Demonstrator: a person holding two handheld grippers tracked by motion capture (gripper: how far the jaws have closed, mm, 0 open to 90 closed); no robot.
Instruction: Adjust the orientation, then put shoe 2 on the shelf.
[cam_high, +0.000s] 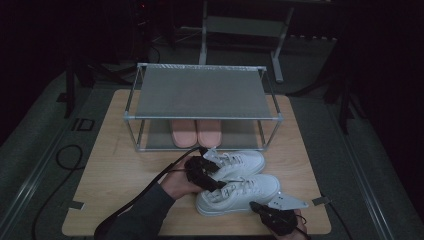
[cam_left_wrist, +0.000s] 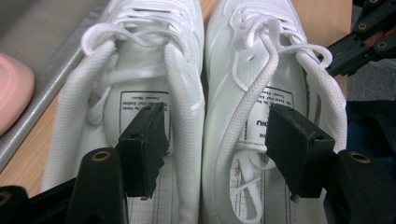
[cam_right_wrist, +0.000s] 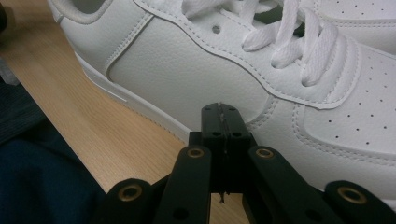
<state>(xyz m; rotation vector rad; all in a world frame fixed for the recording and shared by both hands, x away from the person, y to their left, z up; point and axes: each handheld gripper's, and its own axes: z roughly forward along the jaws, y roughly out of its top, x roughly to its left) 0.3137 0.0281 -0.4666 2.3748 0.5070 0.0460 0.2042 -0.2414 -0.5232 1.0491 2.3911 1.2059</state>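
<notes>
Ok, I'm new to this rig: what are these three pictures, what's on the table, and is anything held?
No robot: a person holds a two-jaw gripper in each hand. The high view looks down on a wooden table; the other two cameras ride on the grippers. On the table stand a two-shelf metal rack with pink slippers on its lower shelf, and a pair of white sneakers in front. The left gripper is open, one jaw inside each sneaker, straddling the two inner collars. The right gripper is shut and empty, at the near sneaker's side. Nothing is gripped.
</notes>
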